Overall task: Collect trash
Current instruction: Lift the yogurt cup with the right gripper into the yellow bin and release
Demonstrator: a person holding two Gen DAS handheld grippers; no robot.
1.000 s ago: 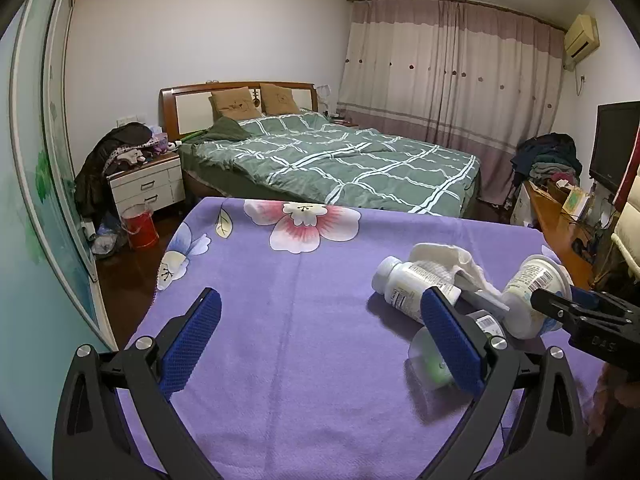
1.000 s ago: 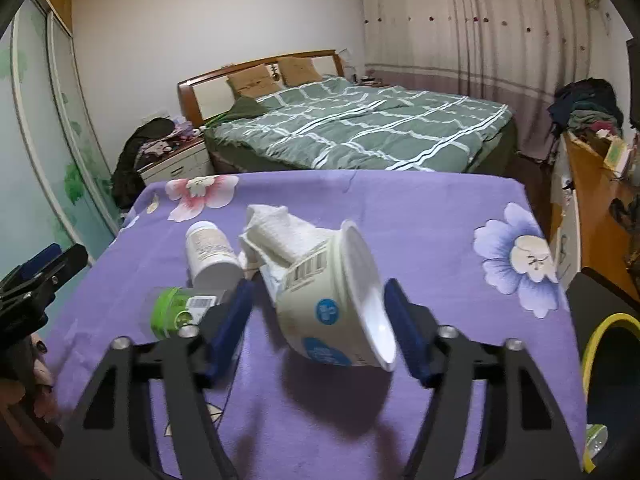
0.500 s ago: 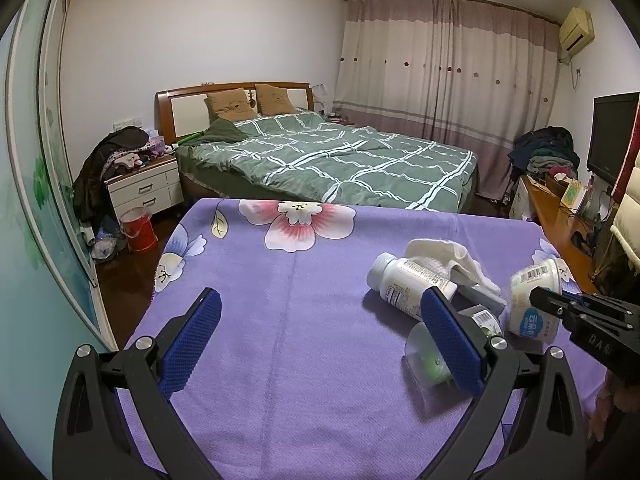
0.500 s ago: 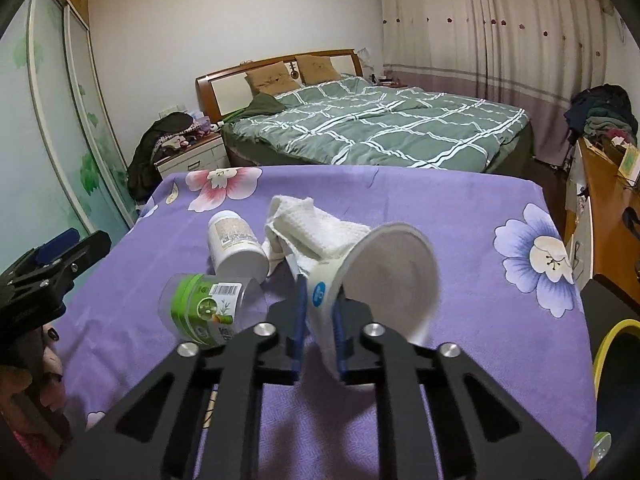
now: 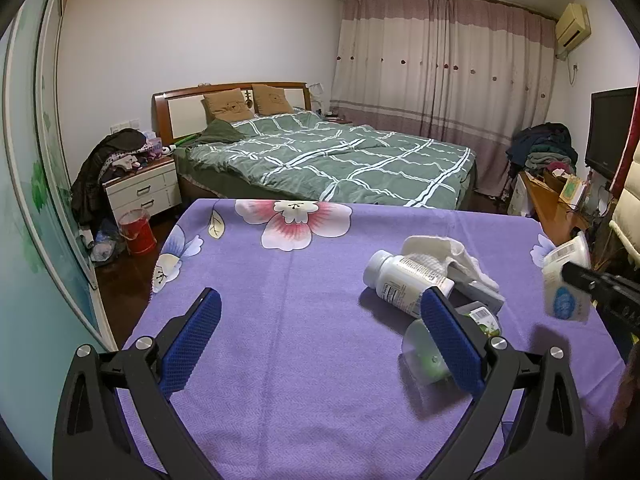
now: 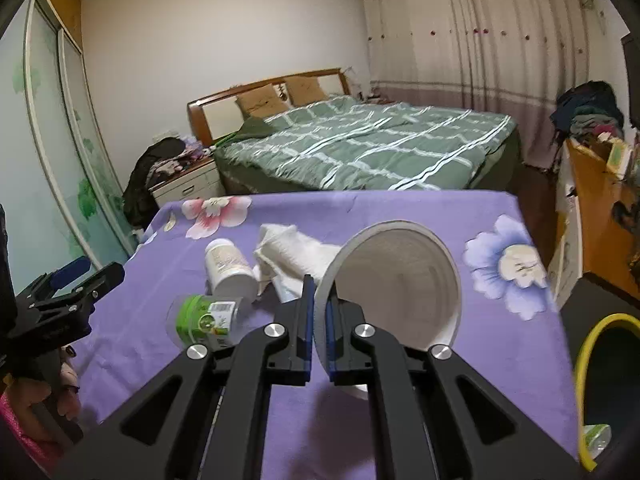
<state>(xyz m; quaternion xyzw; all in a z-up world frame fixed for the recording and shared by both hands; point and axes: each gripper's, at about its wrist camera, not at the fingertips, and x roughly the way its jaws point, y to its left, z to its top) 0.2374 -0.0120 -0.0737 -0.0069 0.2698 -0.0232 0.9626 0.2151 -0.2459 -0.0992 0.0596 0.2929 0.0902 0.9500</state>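
Observation:
My right gripper is shut on the rim of a white paper cup, held off the purple cloth with its mouth toward the camera. From the left wrist the same cup hangs at the far right edge, pinched by the right gripper. On the cloth lie a white pill bottle, a crumpled white tissue and a clear cup with a green label. My left gripper stands open over the cloth, nothing between its blue pads.
A bin with a yellow rim stands low at the right of the table. A bed, a nightstand and a red bucket are beyond. A wooden desk runs along the right.
The right gripper's jaws closed on the white cup's rim and lifted it up and to the right, away from the other trash. The left gripper stayed put and open.

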